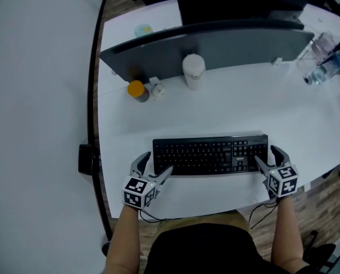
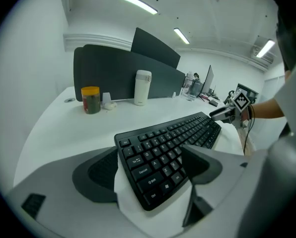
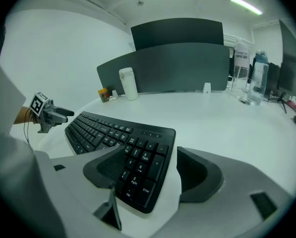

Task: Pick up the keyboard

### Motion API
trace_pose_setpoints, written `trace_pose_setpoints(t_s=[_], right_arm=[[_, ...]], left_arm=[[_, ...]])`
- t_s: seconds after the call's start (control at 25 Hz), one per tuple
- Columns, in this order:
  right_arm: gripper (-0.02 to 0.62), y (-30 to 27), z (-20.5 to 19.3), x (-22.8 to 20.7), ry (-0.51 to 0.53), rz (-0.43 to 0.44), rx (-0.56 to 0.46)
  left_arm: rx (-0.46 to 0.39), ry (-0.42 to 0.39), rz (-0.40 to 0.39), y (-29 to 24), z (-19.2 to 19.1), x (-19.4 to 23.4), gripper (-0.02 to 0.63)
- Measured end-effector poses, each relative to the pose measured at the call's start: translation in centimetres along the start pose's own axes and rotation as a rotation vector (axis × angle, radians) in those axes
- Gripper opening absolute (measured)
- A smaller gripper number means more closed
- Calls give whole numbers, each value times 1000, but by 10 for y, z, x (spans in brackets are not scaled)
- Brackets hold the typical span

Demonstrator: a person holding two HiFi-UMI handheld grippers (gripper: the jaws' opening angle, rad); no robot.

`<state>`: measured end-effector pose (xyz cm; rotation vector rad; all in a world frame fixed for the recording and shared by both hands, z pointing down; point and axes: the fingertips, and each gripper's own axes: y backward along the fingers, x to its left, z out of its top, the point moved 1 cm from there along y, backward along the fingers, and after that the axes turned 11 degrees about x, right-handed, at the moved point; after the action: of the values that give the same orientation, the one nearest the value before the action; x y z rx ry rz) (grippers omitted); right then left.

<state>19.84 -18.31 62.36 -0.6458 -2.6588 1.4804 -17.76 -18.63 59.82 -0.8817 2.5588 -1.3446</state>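
The pickup is at the approach stage. The long black plastic keyboard (image 1: 210,154) lies flat on the white table (image 1: 215,104), near its front edge. The left gripper (image 1: 154,167) stands released, jaws spread around the keyboard's left end. The right gripper (image 1: 268,158) is equally spread around the number-pad end. Next, I judge, both must close on the ends together, then lift evenly.
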Motion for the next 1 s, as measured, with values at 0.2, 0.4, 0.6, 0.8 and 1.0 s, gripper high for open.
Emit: trace_pose_setpoints(t_s=[0.2, 0.4, 0.6, 0.8, 1.0], right_arm=[[296, -9, -13, 0, -35, 39, 54], [307, -15, -17, -1, -98, 88, 78], [319, -18, -20, -5, -142, 126, 94], [319, -18, -20, -4, -136, 139, 96], [307, -18, -17, 1, -170, 163, 89]], left_arm=[[60, 41, -40, -9, -12, 1, 393], [113, 81, -47, -19, -23, 6, 394], [157, 118, -75, -27, -30, 7, 400], [146, 137, -66, -25, -30, 9, 400], [174, 134, -23, -30, -27, 5, 391]])
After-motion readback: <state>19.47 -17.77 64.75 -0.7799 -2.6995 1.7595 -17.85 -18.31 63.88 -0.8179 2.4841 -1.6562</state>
